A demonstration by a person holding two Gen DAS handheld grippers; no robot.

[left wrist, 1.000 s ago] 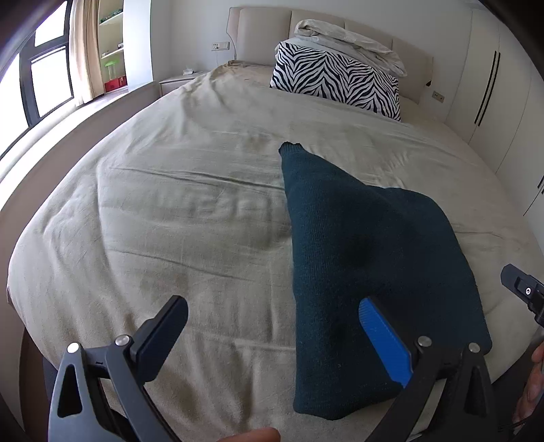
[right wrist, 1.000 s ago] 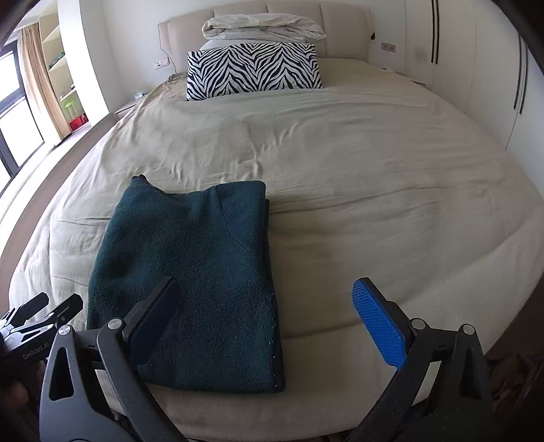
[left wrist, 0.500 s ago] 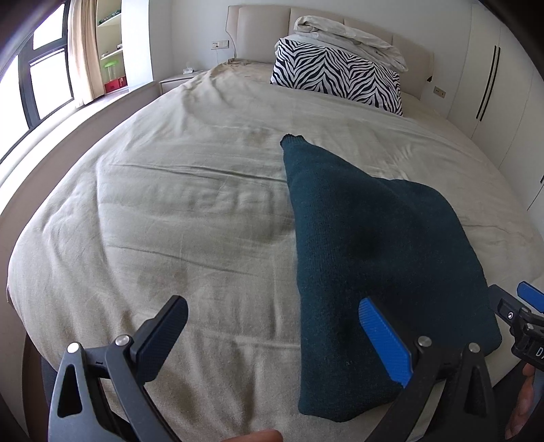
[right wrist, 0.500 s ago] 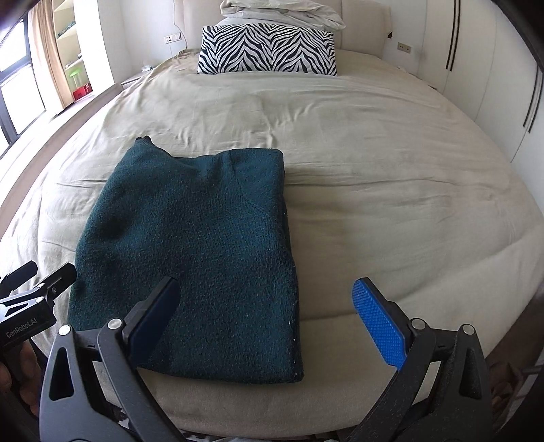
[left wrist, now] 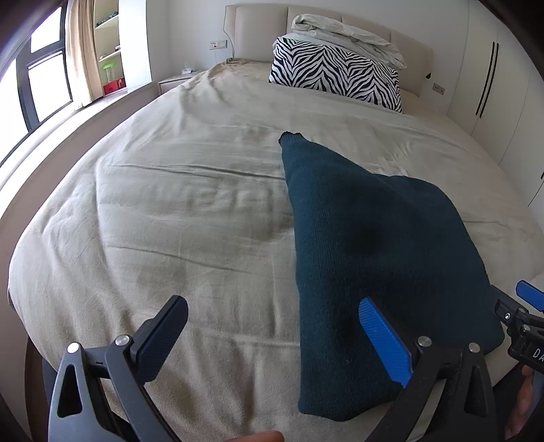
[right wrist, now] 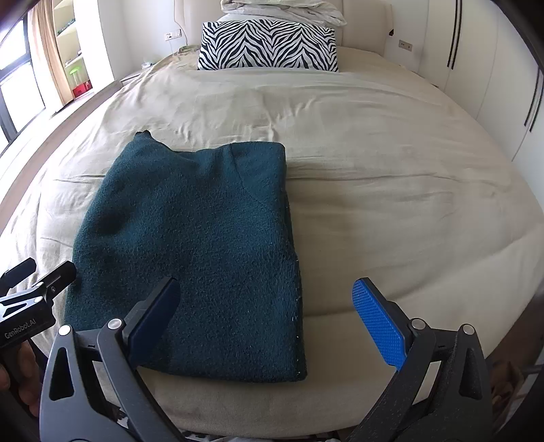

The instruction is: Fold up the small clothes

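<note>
Beige bed bears one folded green sweater; both grippers' fingers gape wide, empty.

folded teal sweater flat on bed; right gripper spread wide above.

A wide bed under a creased beige cover fills the room. At its far end a padded beige headboard backs a zebra-print pillow topped with rumpled bedding. White wardrobe doors line the right wall. Daylight enters through a dark-framed window on the left, beside a curtain and shelves.
</note>
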